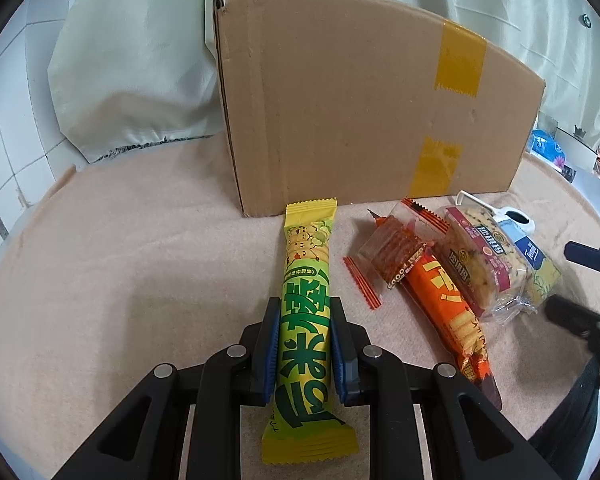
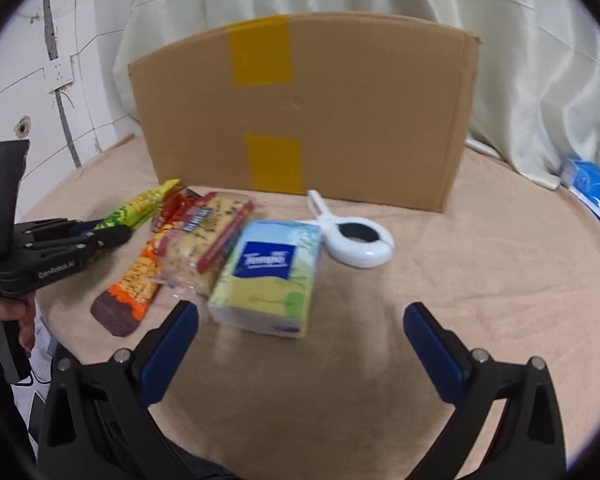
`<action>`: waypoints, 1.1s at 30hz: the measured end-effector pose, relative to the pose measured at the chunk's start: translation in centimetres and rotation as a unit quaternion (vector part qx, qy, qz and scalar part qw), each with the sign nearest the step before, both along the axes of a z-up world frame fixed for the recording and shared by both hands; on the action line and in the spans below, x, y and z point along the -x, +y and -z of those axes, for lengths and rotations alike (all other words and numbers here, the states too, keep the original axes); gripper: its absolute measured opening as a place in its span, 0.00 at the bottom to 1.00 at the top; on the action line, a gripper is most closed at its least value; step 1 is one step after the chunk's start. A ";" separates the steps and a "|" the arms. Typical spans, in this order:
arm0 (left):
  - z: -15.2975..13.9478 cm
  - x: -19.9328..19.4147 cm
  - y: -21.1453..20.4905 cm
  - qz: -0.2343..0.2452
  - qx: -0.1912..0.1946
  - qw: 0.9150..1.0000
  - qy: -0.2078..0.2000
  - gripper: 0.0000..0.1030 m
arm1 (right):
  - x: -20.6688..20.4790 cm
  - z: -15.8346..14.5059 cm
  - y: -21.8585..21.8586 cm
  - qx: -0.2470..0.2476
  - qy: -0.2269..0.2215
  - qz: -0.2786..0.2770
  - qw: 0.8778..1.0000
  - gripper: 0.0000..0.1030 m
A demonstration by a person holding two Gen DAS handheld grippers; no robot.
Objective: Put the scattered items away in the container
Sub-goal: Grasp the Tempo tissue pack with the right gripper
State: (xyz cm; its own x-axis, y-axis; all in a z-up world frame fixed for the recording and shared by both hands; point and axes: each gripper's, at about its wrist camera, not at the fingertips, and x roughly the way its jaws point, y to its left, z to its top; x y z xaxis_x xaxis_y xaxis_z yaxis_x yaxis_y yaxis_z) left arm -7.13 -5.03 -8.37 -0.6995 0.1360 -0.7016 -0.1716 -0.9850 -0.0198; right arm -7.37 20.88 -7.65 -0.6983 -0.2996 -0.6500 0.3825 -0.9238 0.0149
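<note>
The left claw (image 1: 304,344) was closed on the yellow-green snack bar (image 1: 306,320), its blue pads pressed against the wrapper's two long sides near the middle, with the near end of the bar sticking out behind the pads and the far end reaching ahead almost to the foot of the cardboard box (image 1: 364,112). The box stood upright straight ahead of that claw on the bench (image 1: 120,264), which was covered in a peach cloth, and its top opening could not be seen from either view. To the right of the left claw lay a small clear packet with red edges (image 1: 392,256), an orange snack bar (image 1: 448,312) and a wrapped cake slice (image 1: 476,264), overlapping one another. The right claw (image 2: 300,320) stood wide open with nothing between its pads, just short of the tissue pack (image 2: 268,276), which lay ahead of it and slightly left. Beyond the pack and to the right, a white clip (image 2: 356,240) lay near the base of the box. The left claw also showed at the far left of the right claw's view, a hand (image 2: 8,320) gripping its handle.
</note>
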 end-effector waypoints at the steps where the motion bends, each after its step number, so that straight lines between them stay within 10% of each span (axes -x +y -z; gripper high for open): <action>1: -0.1 0.0 0.0 0.000 0.002 1.000 0.001 0.22 | 0.2 0.2 -0.4 -0.016 0.002 0.003 1.000 1.00; 15: -0.2 0.2 0.2 -0.003 -0.001 1.000 0.003 0.22 | 1.6 0.3 -0.8 0.012 0.006 -0.010 1.000 0.98; 20: -0.2 0.4 0.0 -0.002 -0.005 1.000 0.003 0.22 | 2.7 1.1 -0.6 0.015 -0.022 -0.017 1.000 0.55; 33: -4.0 -0.9 1.0 0.007 -0.006 0.999 0.046 0.22 | 0.2 -3.4 0.9 0.037 0.029 -0.028 0.998 0.55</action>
